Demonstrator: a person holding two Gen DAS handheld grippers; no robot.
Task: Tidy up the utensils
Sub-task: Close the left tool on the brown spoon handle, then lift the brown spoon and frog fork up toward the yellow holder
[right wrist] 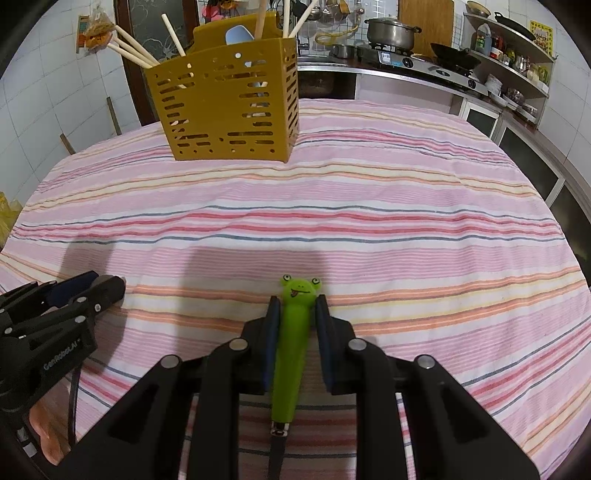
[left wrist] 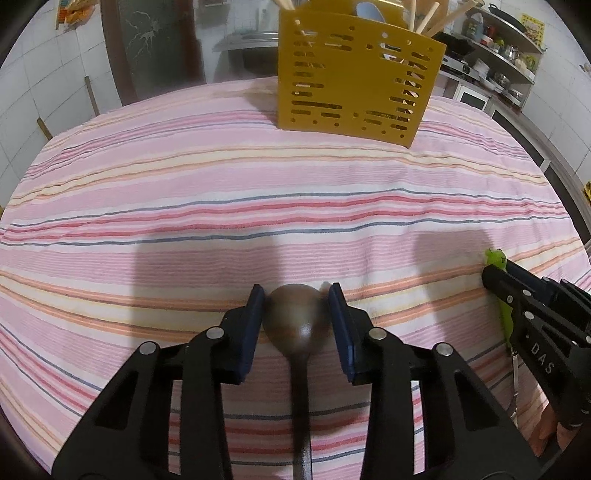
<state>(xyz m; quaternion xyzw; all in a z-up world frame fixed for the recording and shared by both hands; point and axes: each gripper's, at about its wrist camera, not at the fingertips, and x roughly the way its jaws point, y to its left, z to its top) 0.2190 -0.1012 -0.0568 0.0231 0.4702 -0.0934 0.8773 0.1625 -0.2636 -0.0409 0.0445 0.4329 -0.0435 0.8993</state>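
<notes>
Brown spoon point(left wrist: 295, 321) between left tongs point(left wrist: 297, 314)

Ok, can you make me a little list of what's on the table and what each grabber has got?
table cover: pink striped cloth
holder: yellow slotted caddy, upright at the far side
inside holder: wooden chopsticks and a pale blue utensil
left gripper: jaws around the bowl of a dark wooden spoon
right gripper: jaws shut on a green frog-handled utensil
background: kitchen counter with a metal pot
</notes>
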